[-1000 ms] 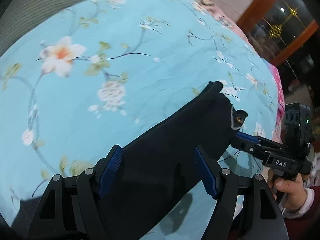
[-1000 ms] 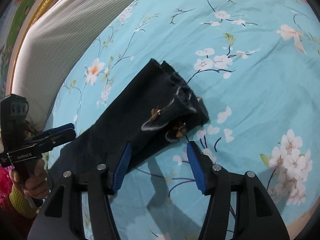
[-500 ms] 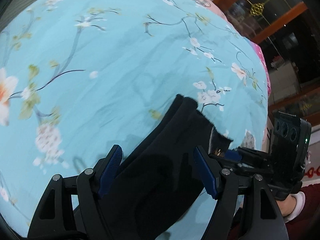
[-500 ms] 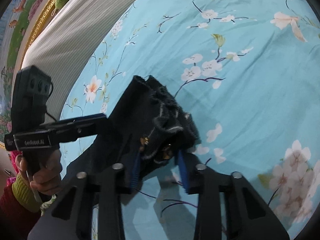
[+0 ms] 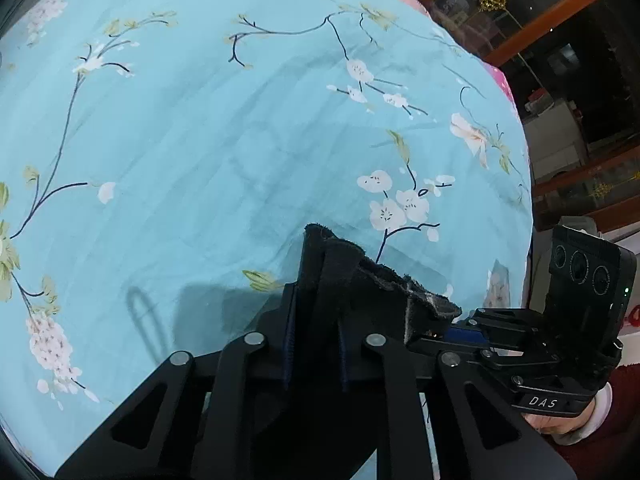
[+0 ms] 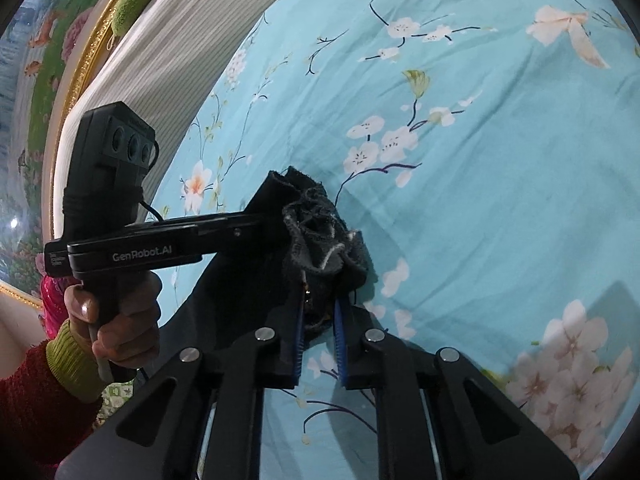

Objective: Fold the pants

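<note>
Black pants [image 5: 332, 276] lie on the teal flowered bedsheet [image 5: 200, 140], their frayed leg ends pointing away from me. My left gripper [image 5: 316, 320] has the leg end between its fingers; its jaws are closing and the pads press on the cloth. My right gripper [image 6: 319, 320] is closing too, its blue pads [image 6: 340, 332] pinching the bunched hem [image 6: 316, 240]. In the right wrist view, my left gripper [image 6: 268, 224] reaches in from the left, into the same hem. In the left wrist view, my right gripper [image 5: 444, 330] grips the hem's right corner.
A white ribbed headboard [image 6: 168, 44] and a gold-framed painting [image 6: 44, 60] stand beyond the bed's left side. A wooden glass cabinet [image 5: 560, 40] stands off the far right edge, past a pink cover [image 5: 496, 76]. A hand [image 6: 120, 320] in a red sleeve holds the left tool.
Both grippers went from open over the pants leg to closed on its hem end. The left slid along the leg toward the hem, and the cloth there has bunched up.
</note>
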Demonstrator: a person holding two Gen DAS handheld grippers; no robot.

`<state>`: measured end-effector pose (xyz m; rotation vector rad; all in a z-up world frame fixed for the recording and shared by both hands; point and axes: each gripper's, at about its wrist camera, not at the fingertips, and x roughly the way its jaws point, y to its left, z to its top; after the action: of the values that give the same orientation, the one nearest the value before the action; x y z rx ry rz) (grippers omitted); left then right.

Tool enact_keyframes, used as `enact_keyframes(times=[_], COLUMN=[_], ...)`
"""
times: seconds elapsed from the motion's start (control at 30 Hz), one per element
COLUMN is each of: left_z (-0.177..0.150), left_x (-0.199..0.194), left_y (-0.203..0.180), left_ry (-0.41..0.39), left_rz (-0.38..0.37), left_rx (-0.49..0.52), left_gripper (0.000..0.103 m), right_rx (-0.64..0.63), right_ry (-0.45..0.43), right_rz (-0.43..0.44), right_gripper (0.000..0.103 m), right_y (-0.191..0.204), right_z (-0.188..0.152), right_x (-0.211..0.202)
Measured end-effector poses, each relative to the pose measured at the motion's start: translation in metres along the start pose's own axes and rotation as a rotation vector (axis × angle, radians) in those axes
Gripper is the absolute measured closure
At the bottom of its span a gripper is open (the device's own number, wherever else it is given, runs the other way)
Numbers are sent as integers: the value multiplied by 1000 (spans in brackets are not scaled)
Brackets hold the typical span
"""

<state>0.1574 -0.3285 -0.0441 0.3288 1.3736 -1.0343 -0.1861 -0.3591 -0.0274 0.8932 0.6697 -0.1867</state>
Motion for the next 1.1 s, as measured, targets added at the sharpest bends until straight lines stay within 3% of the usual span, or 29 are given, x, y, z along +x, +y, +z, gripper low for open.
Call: enact_keyframes(times=[0.33, 0.63, 0.83, 1.1], left_z=[-11, -50, -88, -139], left_x=[-49, -110, -146, -168], left_y=[-2, 2, 11, 35], left_ry=[-116, -243, -310, -366], left_rz=[-14, -11, 0, 15], left_rx=[-26, -78, -111, -203], left_gripper=[92, 92, 92, 93], right_rx=[-41, -153, -243, -348], right_ry=[-2, 32, 103, 223], right_rz=[104, 222, 309, 358], right_gripper=[89, 89, 89, 89], right_y=[31, 79, 117, 148], right_z=[9, 5, -10, -30], right_x=[-3, -10, 0, 31])
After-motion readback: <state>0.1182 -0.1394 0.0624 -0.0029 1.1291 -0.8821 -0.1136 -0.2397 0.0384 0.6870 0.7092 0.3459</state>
